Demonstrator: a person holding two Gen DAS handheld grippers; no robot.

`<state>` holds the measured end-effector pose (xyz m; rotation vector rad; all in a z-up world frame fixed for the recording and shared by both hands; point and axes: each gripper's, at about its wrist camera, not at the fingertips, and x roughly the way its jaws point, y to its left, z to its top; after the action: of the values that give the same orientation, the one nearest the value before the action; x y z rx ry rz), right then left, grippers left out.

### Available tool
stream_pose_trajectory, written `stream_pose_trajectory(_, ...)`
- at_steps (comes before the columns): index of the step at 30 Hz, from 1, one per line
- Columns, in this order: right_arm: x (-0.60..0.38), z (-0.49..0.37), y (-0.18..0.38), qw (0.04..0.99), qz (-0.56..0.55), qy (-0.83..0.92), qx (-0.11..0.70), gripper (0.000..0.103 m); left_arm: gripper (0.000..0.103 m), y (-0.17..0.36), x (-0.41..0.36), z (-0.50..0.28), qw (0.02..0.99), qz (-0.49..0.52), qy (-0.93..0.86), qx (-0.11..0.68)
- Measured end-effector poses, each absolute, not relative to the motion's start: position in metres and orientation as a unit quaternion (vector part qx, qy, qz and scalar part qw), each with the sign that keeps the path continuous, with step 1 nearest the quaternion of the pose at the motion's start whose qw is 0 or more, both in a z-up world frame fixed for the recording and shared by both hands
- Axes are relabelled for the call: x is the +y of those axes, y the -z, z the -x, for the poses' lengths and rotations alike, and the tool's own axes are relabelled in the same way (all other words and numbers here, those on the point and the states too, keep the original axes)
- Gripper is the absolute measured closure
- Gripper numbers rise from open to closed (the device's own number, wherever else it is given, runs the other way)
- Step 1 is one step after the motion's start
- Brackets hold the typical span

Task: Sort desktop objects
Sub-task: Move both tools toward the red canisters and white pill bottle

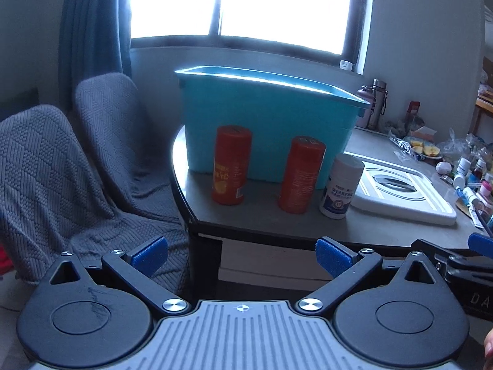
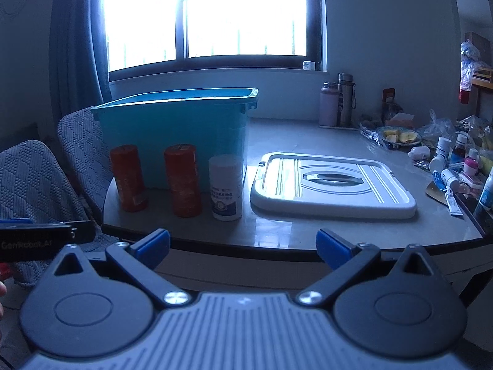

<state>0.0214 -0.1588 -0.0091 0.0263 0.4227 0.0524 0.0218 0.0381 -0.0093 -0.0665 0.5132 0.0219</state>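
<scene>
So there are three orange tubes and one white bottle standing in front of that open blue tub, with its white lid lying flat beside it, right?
Not quite: only two tall orange cylindrical tubes stand there, not three. The right wrist view shows them in a row with the white plastic bottle in front of the open blue plastic tub, and the flat white lid lying on the table beside it.
</scene>
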Motion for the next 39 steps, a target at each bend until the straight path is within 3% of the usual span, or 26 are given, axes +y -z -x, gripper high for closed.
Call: stream_pose_trajectory(39,-0.133,-0.178,0.048,0.976,0.01,-0.008,0.217,0.001,0.0,0.043,0.053,-0.197,0.969,0.01,-0.01,0.248)
